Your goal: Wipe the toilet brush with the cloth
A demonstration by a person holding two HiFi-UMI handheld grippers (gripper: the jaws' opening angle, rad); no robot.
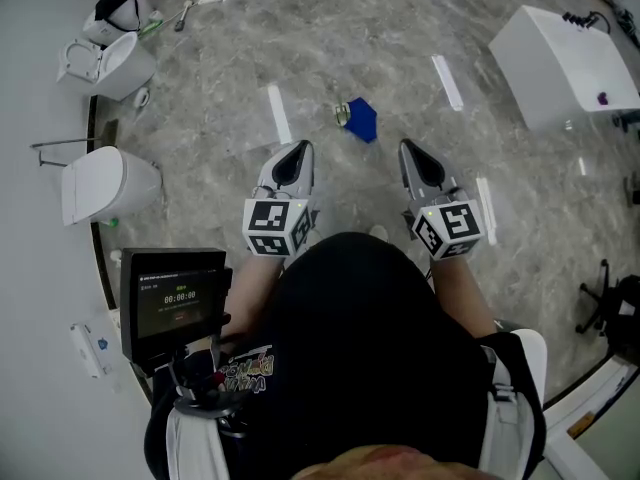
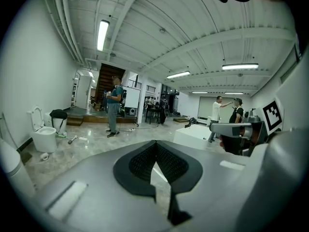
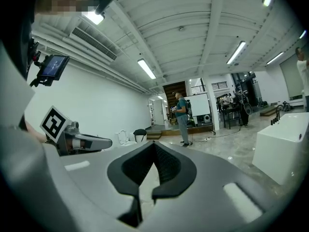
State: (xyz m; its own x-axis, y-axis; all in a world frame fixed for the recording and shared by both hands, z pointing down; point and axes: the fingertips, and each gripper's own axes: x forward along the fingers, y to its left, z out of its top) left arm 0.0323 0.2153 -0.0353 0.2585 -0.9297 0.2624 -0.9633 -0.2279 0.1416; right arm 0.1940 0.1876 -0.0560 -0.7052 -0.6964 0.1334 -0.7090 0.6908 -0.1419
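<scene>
On the floor ahead lies the blue cloth [image 1: 362, 119], well apart from both grippers. What looks like the brush [image 1: 185, 14] lies farther off by the toilet [image 1: 112, 63], too small to be sure. Left hand-held gripper [image 1: 296, 150] and right hand-held gripper [image 1: 412, 152] are both closed, nothing between the jaws, pointing near level. Step in hand, I judge: fetch the cloth. Walk up, part one pair of jaws before lowering, and pinch a raised fold rather than scraping flat along the floor. Middle of the floor gives plenty of room. Mind the white box [image 1: 560, 58] at right, the white fixture [image 1: 105, 183] and wall at left, and the chair [image 1: 612, 303] at right.
</scene>
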